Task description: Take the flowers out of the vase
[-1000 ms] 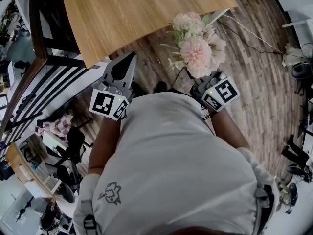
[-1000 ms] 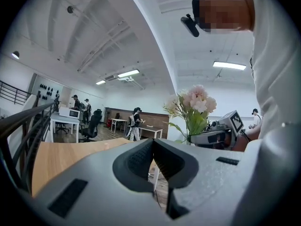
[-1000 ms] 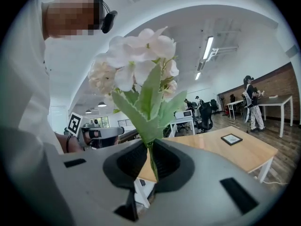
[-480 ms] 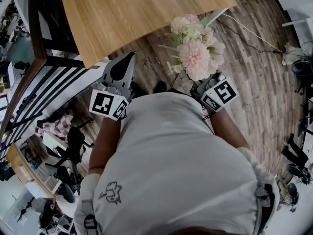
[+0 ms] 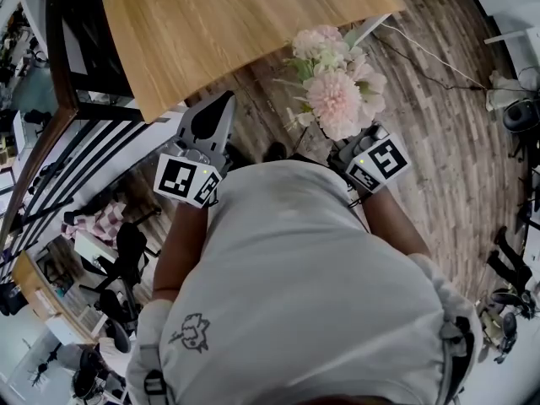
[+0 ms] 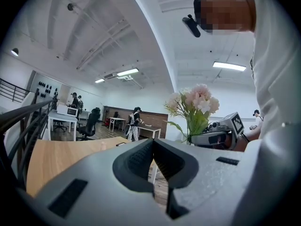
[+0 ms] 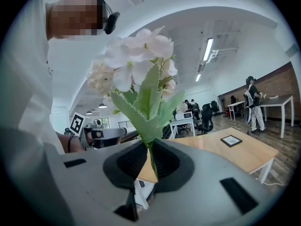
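Gripping flowers [image 5: 336, 91] by thin stem [image 7: 150, 158] in right gripper [image 7: 149, 147], aloft beside bench [image 5: 236, 15], with left gripper [image 6: 153, 142] closed empty; risks slipping, swivelling or snapping if swung fast or pinched harder.

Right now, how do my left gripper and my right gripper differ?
The right gripper is clamped on the green stem of the flowers. The left gripper has its jaws together on nothing. In the head view the blooms hide the right gripper's front, while the left gripper shows whole. Both are grey, and neither has its jaws spread wide.
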The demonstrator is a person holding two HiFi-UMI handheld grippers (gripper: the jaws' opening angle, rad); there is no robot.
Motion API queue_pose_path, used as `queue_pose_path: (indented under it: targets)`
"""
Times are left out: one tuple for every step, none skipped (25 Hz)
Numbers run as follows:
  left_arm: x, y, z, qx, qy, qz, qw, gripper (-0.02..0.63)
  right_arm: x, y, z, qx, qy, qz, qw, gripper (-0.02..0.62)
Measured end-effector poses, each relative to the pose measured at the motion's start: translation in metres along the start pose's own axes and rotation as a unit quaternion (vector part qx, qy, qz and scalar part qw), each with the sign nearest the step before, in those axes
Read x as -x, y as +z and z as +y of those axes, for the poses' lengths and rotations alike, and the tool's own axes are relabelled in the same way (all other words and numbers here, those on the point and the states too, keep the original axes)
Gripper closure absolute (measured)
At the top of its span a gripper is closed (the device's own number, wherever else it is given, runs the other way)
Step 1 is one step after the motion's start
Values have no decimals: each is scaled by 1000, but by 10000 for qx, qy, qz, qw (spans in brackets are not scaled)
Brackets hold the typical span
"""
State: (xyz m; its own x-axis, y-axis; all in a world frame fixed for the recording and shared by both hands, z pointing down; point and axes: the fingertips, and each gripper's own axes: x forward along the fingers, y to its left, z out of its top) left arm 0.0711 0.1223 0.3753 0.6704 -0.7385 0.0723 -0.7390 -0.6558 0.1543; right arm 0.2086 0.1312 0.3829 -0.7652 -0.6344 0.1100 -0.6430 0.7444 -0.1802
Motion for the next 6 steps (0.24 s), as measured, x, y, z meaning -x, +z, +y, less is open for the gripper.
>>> queue_pose_path:
  targets:
    - [-1, 0, 0, -2, -7, 0, 10000, 601, -1, 1, 0, 9, 4, 1, 10000, 554]
    - [-1, 1, 1, -1, -12, 2, 10000, 601, -1, 1, 0, 11, 4, -2, 10000, 554]
    - [-1, 1, 2, 1, -16, 6, 10000, 601, -2, 1, -1, 7, 3, -6, 10000, 554]
    - [-2, 0, 2, 4, -19, 10, 10000, 601, -3, 2, -1, 2, 1, -9, 10000, 554]
    - [-2, 0, 3, 7, -23, 14, 10000, 601, -4, 2, -1, -1, 0, -11, 10000, 554]
    - [-2, 0, 4, 10, -27, 18, 10000, 601, -5, 2, -2, -4, -2, -13, 10000, 554]
